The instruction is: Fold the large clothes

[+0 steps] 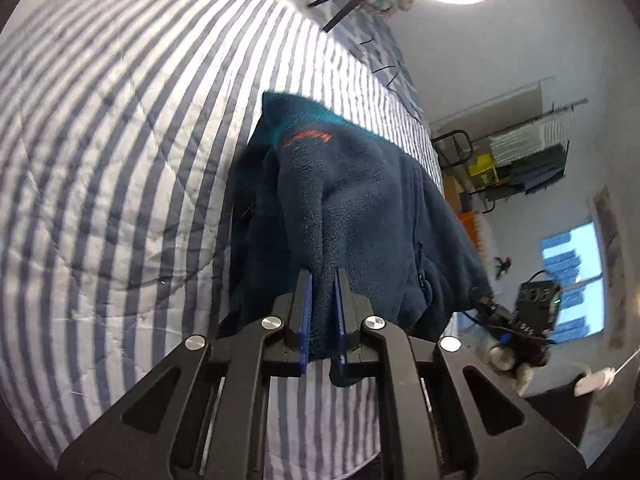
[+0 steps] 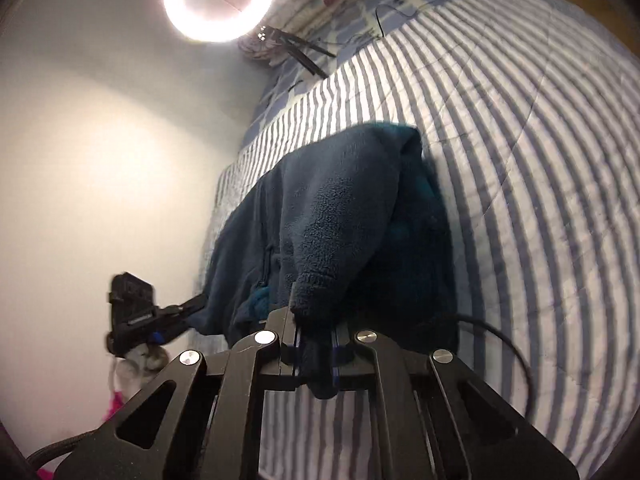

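A dark teal fleece jacket (image 1: 360,208) with a small orange logo hangs over the striped bed cover (image 1: 120,160). My left gripper (image 1: 323,280) is shut on a pinched edge of the fleece, with cloth bunched between its blue pads. In the right wrist view the same jacket (image 2: 340,208) drapes over the striped cover (image 2: 520,160). My right gripper (image 2: 316,320) is shut on another edge of it. Each view shows the other gripper at the jacket's far side: the right one (image 1: 516,332) and the left one (image 2: 136,312).
A bright ring light (image 2: 218,0) on a tripod (image 2: 296,50) stands at the head of the bed by patterned pillows. A rack with hanging cloths (image 1: 528,148) and a window (image 1: 576,280) lie beyond the bed. A plain white wall (image 2: 100,160) runs along the bed's other side.
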Tool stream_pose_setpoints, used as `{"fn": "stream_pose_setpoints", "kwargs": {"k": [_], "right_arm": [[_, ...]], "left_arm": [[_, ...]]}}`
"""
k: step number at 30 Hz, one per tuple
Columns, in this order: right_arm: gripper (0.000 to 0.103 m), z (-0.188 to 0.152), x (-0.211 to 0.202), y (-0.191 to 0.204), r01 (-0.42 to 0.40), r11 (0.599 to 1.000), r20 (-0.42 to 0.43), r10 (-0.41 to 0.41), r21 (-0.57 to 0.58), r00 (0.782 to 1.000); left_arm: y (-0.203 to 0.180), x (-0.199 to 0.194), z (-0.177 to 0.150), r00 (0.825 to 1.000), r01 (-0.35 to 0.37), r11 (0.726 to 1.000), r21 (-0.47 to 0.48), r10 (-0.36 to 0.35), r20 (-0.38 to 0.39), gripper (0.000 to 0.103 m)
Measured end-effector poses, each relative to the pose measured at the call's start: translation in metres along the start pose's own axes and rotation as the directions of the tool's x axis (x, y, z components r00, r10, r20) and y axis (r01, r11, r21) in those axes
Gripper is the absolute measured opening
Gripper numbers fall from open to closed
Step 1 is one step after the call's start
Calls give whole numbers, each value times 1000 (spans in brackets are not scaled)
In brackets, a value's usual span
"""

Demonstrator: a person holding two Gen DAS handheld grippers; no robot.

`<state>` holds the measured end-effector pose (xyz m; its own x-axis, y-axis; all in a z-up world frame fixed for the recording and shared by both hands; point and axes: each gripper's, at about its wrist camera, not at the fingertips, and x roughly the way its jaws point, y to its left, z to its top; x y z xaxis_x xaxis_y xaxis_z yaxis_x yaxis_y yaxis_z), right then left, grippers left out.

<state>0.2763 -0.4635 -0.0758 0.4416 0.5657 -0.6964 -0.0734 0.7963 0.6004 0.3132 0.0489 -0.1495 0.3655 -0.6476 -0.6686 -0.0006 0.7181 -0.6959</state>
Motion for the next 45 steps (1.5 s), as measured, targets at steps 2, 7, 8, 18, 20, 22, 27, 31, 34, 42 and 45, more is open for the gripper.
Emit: {"fn": "stream_pose_setpoints", "kwargs": {"k": [2,7,8,18,20,22,27,31,34,42,45], "right_arm": [[7,-2,-13,12,18,999,2,-18,-39,1000],[6,-21,-54,33,46,991,10,-46,-122,999],[6,-28,-57,31,54,990,7,-54,-128,999],[6,-69,23,-26,266,957,-128,-279,-114,952],[6,-65,20,-22,266,955,-111,-281,-130,953],[6,-63,14,-21,255,960,-97,-267,-118,959],[7,-65,-5,-18,235,961,-77,-248,-146,966],[11,-63,-19,-10,235,957,-81,-251,-172,964],[11,-63,-47,2,227,950,-59,-244,-214,968],[27,-76,-151,78,451,742,225,-392,-497,892],[27,-80,-186,112,513,674,329,-394,-532,858]], "left_arm": [[-12,-11,0,1000,9,1000,27,-9,19,7],[-27,-48,-21,999,4,996,90,-8,46,7],[-27,-47,-27,999,-26,994,111,21,38,7],[9,49,-56,957,-270,946,180,285,-62,7],[-2,41,-56,954,-285,935,212,298,-29,9],[-13,30,-56,953,-292,927,236,302,-7,14],[-44,-2,-58,934,-355,880,315,346,88,25],[-82,-33,-51,925,-378,840,389,330,188,25],[-100,-53,-41,929,-362,835,415,287,233,25],[-137,-108,-27,932,-296,852,431,159,325,25],[-154,-138,-34,924,-285,853,438,124,361,25]]}}
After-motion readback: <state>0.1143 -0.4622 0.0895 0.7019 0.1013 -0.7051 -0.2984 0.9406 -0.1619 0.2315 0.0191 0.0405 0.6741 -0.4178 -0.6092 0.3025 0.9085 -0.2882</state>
